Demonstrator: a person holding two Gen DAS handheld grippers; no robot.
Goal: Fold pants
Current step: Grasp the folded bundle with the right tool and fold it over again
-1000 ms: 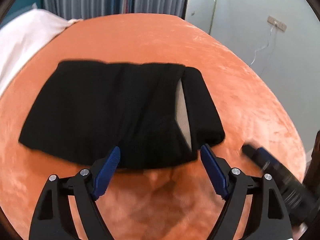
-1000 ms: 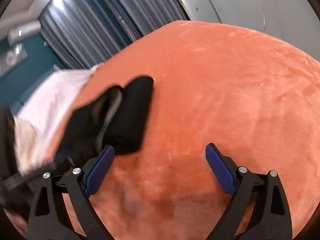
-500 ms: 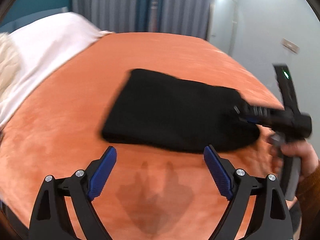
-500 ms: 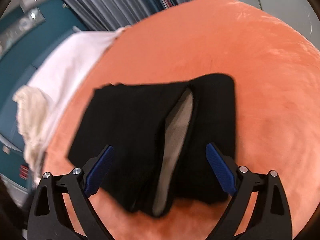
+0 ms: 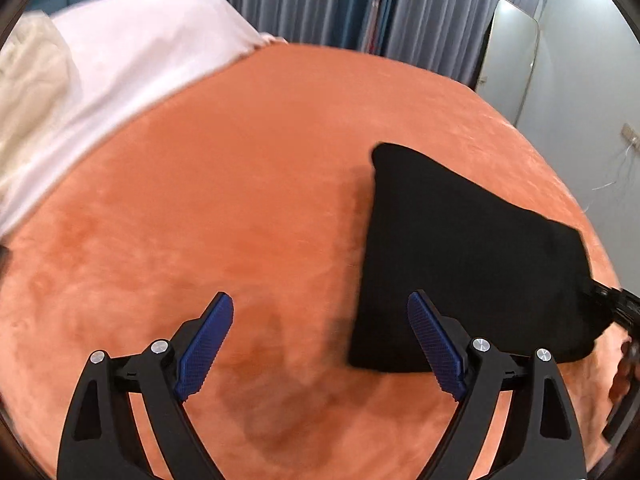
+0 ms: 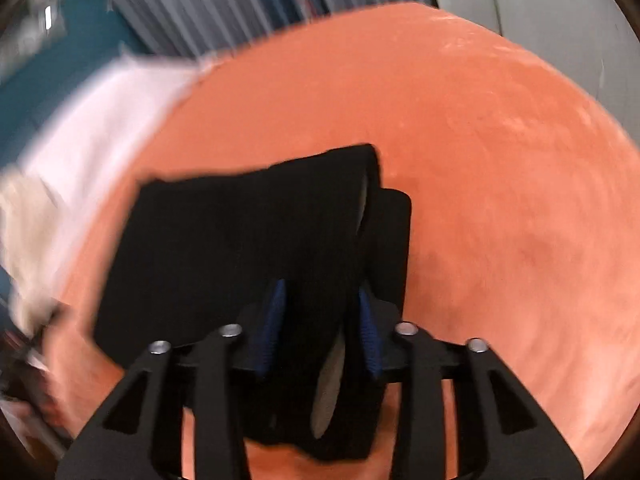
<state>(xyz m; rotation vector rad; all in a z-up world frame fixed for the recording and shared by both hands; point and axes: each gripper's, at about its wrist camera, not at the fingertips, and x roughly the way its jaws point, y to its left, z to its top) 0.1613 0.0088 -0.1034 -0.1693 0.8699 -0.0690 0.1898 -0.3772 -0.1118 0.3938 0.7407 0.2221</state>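
The folded black pants (image 5: 460,256) lie on the orange blanket (image 5: 240,200), to the right in the left wrist view. My left gripper (image 5: 320,348) is open and empty, hovering over bare blanket just left of the pants' near edge. In the right wrist view the pants (image 6: 240,240) fill the middle, with a grey inner lining showing at the fold. My right gripper (image 6: 320,332) is shut on the near end of the thick folded stack. The right gripper's body (image 5: 616,304) shows at the pants' right end in the left wrist view.
A white sheet (image 5: 120,80) and a cream cloth (image 5: 28,92) lie at the far left of the bed. Grey curtains (image 5: 340,0) and a pale wall stand behind. Orange blanket spreads right of the pants (image 6: 500,200).
My right gripper has moved onto the pants' end and closed on it. My left gripper has swung left, so the pants now sit to its right. It stays open.
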